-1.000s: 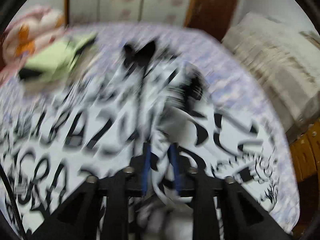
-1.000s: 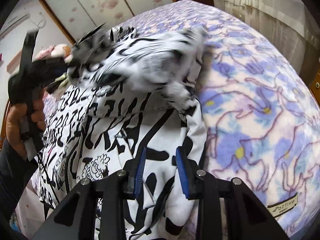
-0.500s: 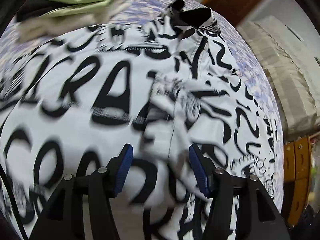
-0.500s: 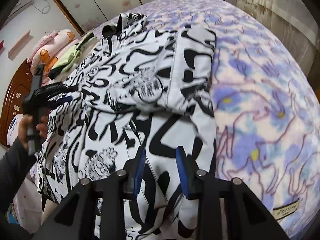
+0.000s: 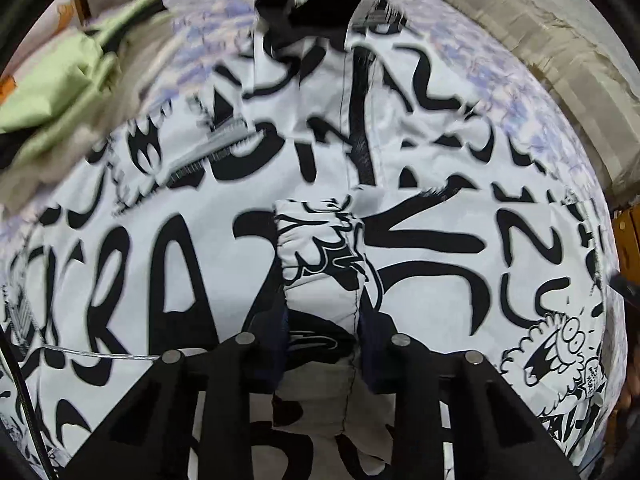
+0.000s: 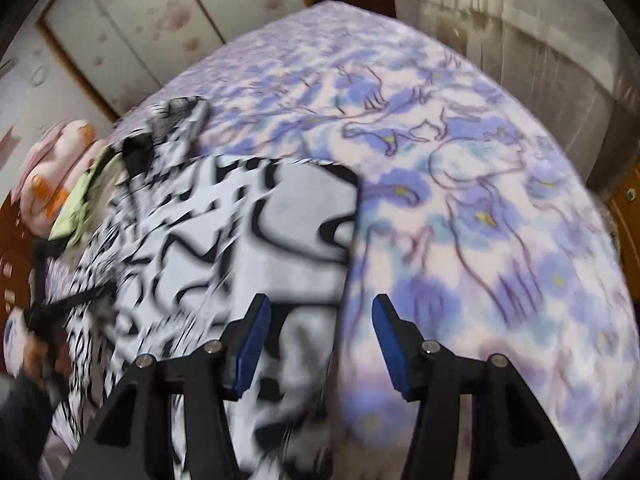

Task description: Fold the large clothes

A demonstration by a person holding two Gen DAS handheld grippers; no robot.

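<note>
Left gripper (image 5: pixel 322 320), tilted steeply down, has just closed onto a sleeve (image 5: pixel 320 256) of the shirt (image 5: pixel 420 184), collar pointing away; right gripper (image 6: pixel 318 320) has just opened, empty.

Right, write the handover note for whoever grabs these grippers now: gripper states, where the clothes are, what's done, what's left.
Left gripper: just been closing, shut on a bunched strip of the black-and-white shirt.
Right gripper: just been opening, pads clear, over the shirt's edge and the bedspread.
Shirt lies spread on the bed, collar at the far end; green clothes sit beyond it.
Done: one side looks folded in to a straight edge.
Left: fold the rest, then the other clothes.
</note>
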